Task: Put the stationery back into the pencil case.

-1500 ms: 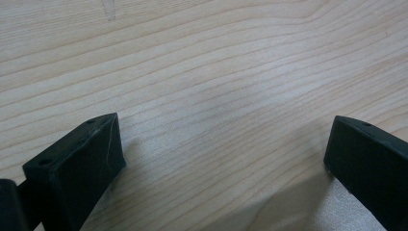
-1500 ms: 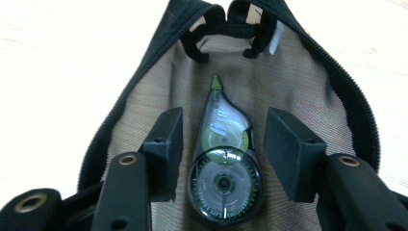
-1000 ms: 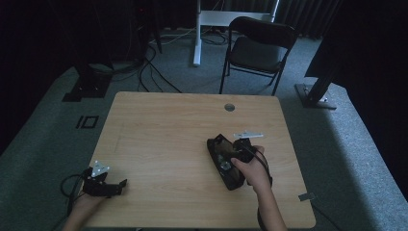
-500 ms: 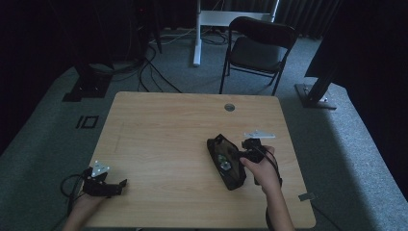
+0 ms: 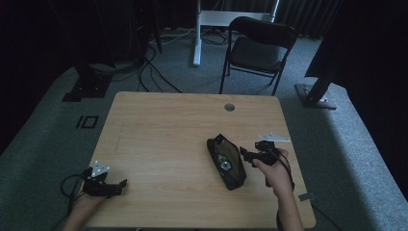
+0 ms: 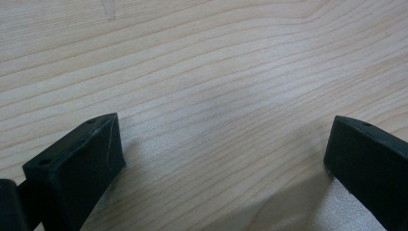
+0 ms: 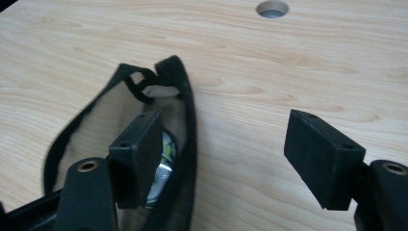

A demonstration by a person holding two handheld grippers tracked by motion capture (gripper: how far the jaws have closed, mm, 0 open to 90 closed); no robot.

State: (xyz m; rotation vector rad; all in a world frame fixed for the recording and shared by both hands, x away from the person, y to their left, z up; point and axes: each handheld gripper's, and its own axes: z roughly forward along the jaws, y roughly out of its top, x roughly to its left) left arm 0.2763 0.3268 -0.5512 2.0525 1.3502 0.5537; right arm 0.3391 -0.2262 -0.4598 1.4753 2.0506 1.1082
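High view: the wooden bench carries a dark pouch lying open toward its right edge, with something shiny and green inside. Just beside the pouch's right side the right gripper has its jaws apart, having just been opening, with nothing clamped between them, one jaw over the pouch's rim in the right gripper view. At the bench's near left corner the left gripper rests, jaws wide apart over bare wood.
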